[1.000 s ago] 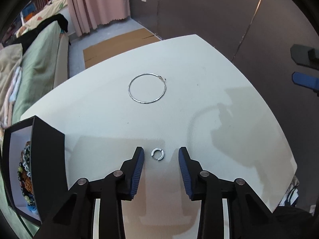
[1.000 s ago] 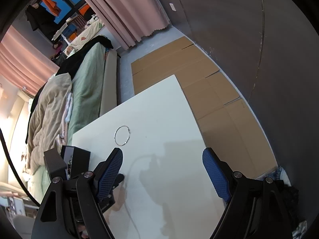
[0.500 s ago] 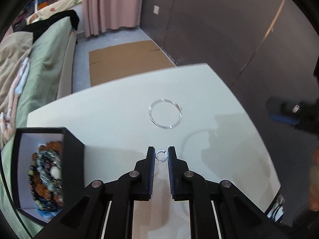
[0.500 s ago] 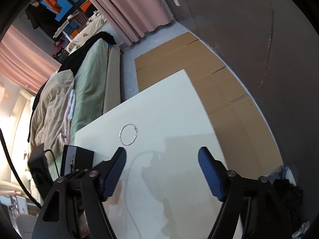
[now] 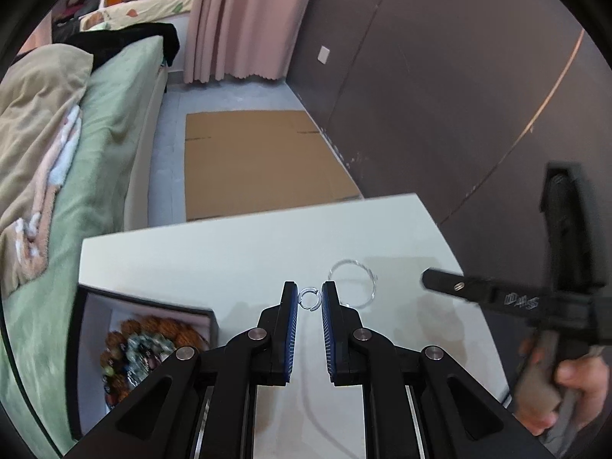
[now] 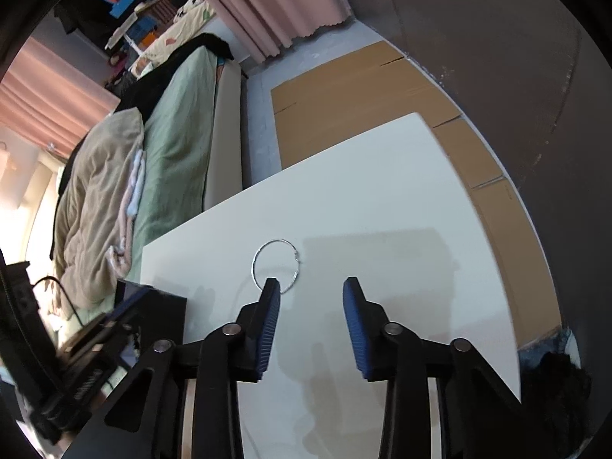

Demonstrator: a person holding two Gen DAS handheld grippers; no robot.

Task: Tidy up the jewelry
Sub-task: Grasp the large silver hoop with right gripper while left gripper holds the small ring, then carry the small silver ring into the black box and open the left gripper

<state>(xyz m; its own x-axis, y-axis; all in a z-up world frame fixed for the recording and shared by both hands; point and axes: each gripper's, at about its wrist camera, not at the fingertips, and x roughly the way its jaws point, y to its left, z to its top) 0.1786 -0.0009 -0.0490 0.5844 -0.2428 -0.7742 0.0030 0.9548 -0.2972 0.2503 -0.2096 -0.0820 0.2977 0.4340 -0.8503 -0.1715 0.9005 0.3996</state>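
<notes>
While left gripper (image 5: pixel 309 297) fingers pinch small ring (image 5: pixel 308 298), right gripper (image 6: pixel 310 291) fingers closing empty, hoop (image 6: pixel 276 265) mid-table (image 6: pixel 401 199).

Two tongs are showing, the left tongs (image 5: pixel 309 298) and the right tongs (image 6: pixel 310 298). Two rings are showing: one small ring (image 5: pixel 308 298) and one large hoop (image 6: pixel 276 270). One box (image 5: pixel 95 344) is sitting on one surface (image 6: pixel 382 199).

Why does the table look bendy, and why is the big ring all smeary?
Left wrist view: the fisheye lens curves the white table, and the big hoop is smeared by motion blur, like the other claw at right. Right wrist view: the hoop looks sharper, claw shadows fall on the table, and the corners go black.
</notes>
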